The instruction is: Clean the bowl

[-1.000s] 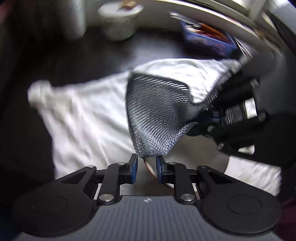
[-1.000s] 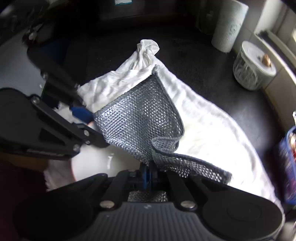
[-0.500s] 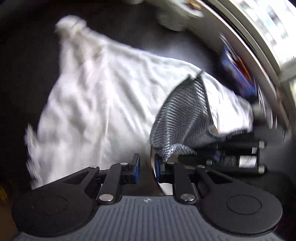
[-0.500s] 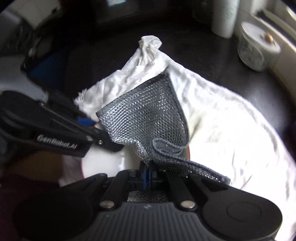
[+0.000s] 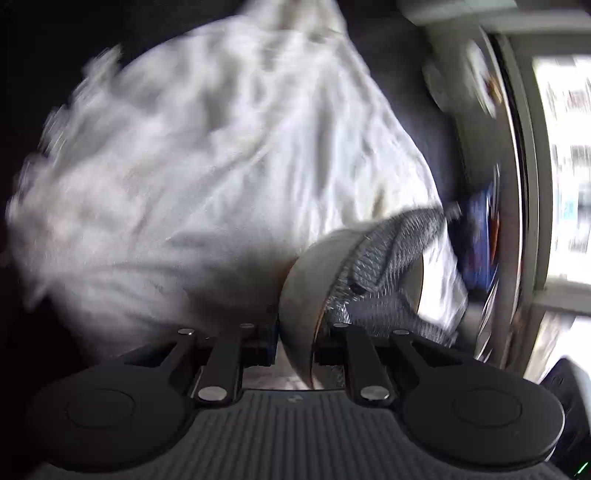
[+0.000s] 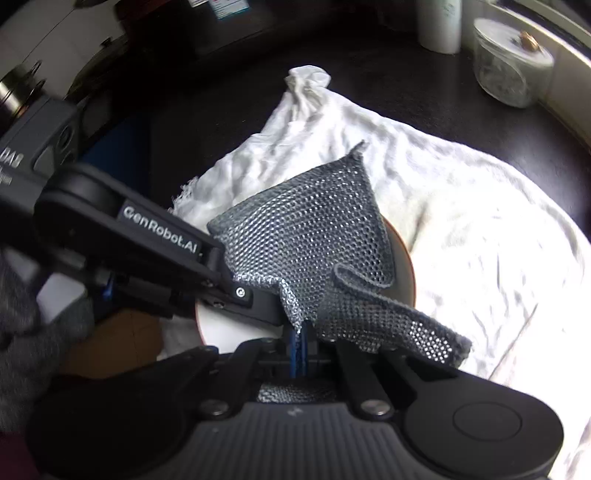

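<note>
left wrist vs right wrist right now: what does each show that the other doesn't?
Left wrist only: the bowl seen edge-on, its rim clamped in the left gripper, and a bright window at right.

Right wrist only: the right gripper shut on the mesh cloth, a lidded jar, and a paper roll.

Both: bowl, mesh cloth, and white towel on the dark counter.

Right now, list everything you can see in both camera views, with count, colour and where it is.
bowl: one, white with a brown rim, tilted on edge, its rim between the left gripper's fingers
mesh cloth: one, silvery grey, draped into the bowl
towel: one, white, spread on the dark counter
jar: one, clear with a white lid, far right
paper roll: one, white, at the back
left gripper: black, clamping the bowl
right gripper: black, pinching the mesh cloth
</note>
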`<action>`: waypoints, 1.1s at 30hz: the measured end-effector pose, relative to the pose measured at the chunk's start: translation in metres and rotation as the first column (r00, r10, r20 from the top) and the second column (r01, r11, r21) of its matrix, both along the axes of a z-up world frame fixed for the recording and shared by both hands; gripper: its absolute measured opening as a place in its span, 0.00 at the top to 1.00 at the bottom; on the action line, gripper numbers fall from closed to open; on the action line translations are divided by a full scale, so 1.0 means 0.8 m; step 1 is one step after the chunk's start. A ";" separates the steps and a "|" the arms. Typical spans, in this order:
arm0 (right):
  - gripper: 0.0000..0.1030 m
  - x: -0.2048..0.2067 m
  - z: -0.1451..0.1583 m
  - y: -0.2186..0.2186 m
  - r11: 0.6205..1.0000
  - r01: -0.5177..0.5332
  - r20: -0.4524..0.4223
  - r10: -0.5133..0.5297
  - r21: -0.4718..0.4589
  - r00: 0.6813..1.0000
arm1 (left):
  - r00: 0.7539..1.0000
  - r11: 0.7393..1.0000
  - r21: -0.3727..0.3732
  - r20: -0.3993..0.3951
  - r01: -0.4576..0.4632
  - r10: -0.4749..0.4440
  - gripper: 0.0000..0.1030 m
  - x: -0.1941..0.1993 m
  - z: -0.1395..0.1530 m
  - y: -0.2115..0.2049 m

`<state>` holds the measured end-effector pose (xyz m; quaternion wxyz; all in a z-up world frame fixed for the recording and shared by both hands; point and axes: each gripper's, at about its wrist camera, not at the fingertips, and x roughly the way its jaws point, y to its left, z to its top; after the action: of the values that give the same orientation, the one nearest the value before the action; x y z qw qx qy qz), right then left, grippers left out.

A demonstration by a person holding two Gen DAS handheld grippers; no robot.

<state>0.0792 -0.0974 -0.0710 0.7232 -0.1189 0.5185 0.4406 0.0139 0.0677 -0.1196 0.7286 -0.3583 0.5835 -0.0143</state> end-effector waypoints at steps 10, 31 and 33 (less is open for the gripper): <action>0.98 0.002 0.018 0.032 0.950 -0.211 0.276 0.272 -0.230 0.922 | 0.719 0.602 0.598 0.061 0.529 -0.692 0.87 0.046 0.066 -0.054; 0.95 0.012 -0.008 0.014 1.000 0.002 -0.007 -0.002 0.003 1.000 | 0.940 0.928 -0.155 -0.096 -0.339 0.328 0.82 -0.025 -0.014 0.042; 0.96 0.008 -0.008 0.015 1.000 0.001 -0.016 0.000 0.008 1.000 | 0.930 0.916 -0.169 -0.112 -0.364 0.350 0.82 -0.030 -0.015 0.038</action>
<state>0.0858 -0.0853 -0.0772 0.7196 -0.1122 0.5225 0.4435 -0.0099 0.0984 -0.1319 0.6583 -0.5259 0.5328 0.0783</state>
